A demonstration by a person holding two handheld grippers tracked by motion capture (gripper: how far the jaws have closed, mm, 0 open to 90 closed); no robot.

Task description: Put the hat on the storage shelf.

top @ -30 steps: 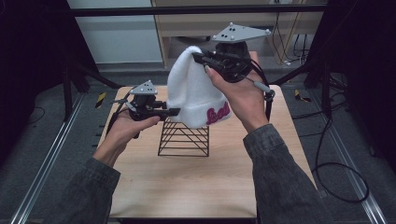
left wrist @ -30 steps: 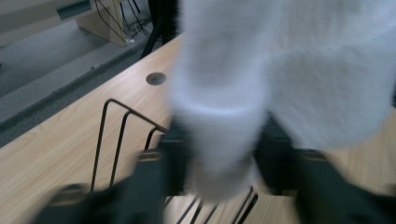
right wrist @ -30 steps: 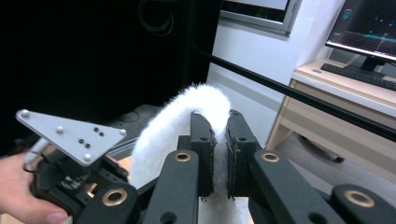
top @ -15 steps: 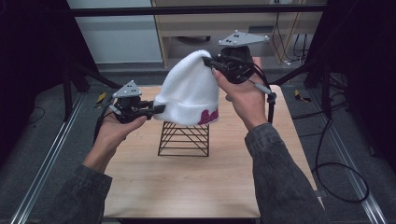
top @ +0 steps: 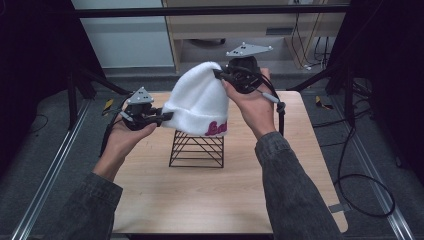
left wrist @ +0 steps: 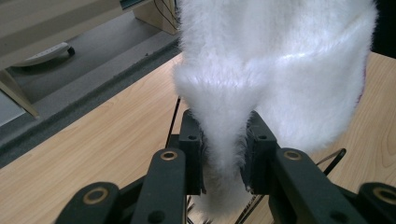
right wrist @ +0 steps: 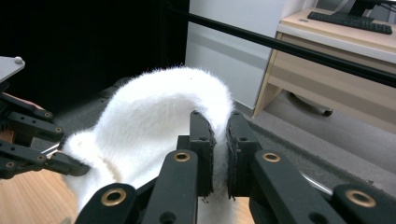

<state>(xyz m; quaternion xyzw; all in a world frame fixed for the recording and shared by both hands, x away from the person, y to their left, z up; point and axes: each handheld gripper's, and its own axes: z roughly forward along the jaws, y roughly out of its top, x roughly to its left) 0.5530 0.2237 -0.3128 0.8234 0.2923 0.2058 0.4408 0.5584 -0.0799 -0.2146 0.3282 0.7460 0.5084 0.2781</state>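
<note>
Over the wooden table [top: 200, 200], both grippers are holding the white beanie [top: 197, 102] above the wire stand [top: 196, 149]: left gripper [left wrist: 223, 154] pinching its cuff, right gripper [right wrist: 219, 154] pinching its far crown. It is looking light, soft and floppy, best gripped at the thick folded cuff.

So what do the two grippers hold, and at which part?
The white beanie: left gripper pinches its cuff edge, right gripper its crown.

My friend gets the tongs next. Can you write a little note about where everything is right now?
Left tongs: shut on the white hat, pinching its folded brim.
Right tongs: shut on the white hat near its top.
The hat hangs in the air between both tongs, above the black wire stand on the wooden table.
Done: hat gripped and lifted.
Left, probably: settle it onto the stand, or carry it clear.
</note>
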